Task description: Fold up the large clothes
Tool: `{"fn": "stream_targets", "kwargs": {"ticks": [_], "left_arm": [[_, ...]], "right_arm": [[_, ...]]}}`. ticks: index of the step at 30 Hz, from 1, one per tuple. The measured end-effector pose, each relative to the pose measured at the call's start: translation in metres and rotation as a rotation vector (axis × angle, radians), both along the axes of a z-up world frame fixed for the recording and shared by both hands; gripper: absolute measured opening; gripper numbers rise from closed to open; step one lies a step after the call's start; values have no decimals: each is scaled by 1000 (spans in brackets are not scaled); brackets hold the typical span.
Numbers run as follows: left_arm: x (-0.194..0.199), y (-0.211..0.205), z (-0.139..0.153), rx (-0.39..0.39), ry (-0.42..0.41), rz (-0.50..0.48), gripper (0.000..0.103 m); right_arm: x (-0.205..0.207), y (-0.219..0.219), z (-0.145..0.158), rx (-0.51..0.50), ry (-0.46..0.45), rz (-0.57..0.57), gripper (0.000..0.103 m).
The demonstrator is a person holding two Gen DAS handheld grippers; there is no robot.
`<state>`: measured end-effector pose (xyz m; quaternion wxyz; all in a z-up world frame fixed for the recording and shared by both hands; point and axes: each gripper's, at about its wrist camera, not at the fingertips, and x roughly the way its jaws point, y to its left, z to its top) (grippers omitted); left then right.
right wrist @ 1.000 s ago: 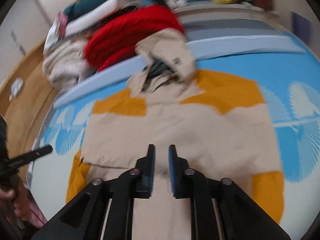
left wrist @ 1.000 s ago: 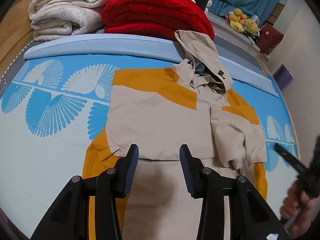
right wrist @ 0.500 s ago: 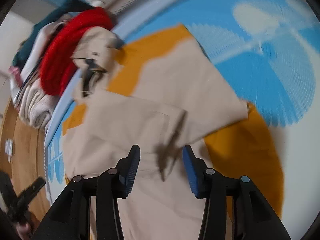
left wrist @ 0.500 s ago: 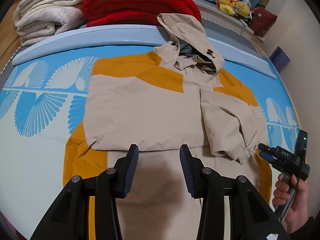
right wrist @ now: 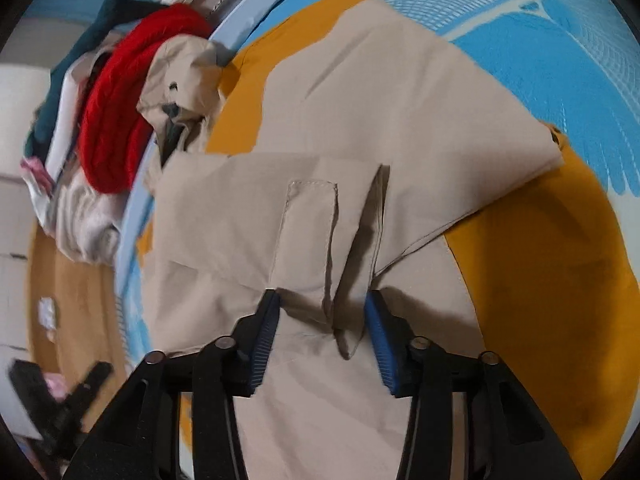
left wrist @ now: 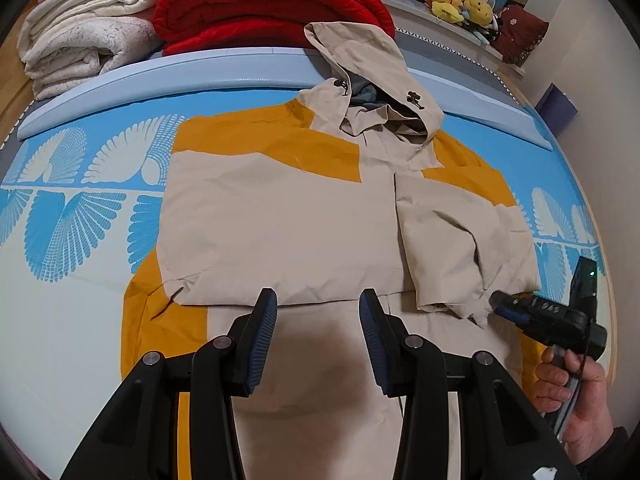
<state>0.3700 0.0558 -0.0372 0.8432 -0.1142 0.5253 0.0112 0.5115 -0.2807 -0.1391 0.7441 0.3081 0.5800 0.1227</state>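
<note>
- Right tool (right wrist: 322,320): has dropped and rolled toward the folded sleeve (right wrist: 280,232) since the earlier frame; jaws have just been closing, now part-open astride the cuff (right wrist: 348,304), pads not visibly pressing on it.
- Left tool (left wrist: 318,332): barely shifted; jaws apart, empty, hovering over the jacket (left wrist: 280,220) near its hem half.
- Jacket: tan and mustard, flat on the blue patterned bed (left wrist: 72,216), hood (left wrist: 360,52) toward the red blanket (left wrist: 260,0); both sleeves lie across the chest.
- Handling note: likely best to pinch the cuff fully before moving it, keeping the sleeve flat.
</note>
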Motion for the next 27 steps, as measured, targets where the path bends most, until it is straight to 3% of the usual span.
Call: {"fn": "stream_targets", "kwargs": {"ticks": [1, 4, 8, 11, 12, 14, 15, 16, 17, 18, 19, 23, 27], "left_arm": [[-1, 0, 0, 0, -1, 1, 39], [-2, 1, 1, 3, -4, 1, 39], [-2, 10, 3, -5, -12, 25, 39], [0, 22, 3, -21, -16, 65, 39], [0, 26, 2, -27, -14, 79, 39], [0, 30, 0, -29, -9, 95, 39], [1, 30, -2, -28, -6, 95, 39], [1, 28, -3, -28, -4, 90, 39], [2, 25, -4, -27, -4, 82, 39], [3, 19, -5, -26, -8, 61, 39], [4, 14, -5, -24, -10, 46, 39], [6, -20, -14, 4, -13, -51, 39], [4, -51, -18, 78, -33, -131, 39]], "right_arm": [[-1, 2, -2, -2, 4, 0, 4], [-5, 4, 12, -20, -47, -23, 2], [-14, 38, 81, 2, -308, 56, 0], [-34, 89, 145, 159, -543, 256, 3], [-39, 100, 156, 201, -567, 316, 4], [-49, 115, 173, 237, -600, 389, 12], [-52, 113, 178, 191, -626, 365, 25], [-56, 108, 179, 146, -642, 329, 46], [-55, 100, 178, 87, -647, 274, 57], [-51, 89, 171, 13, -621, 201, 65], [-45, 82, 161, -39, -577, 155, 65], [-18, 38, 87, -160, -259, -4, 65], [-5, 5, 27, -131, -33, -118, 65]]}}
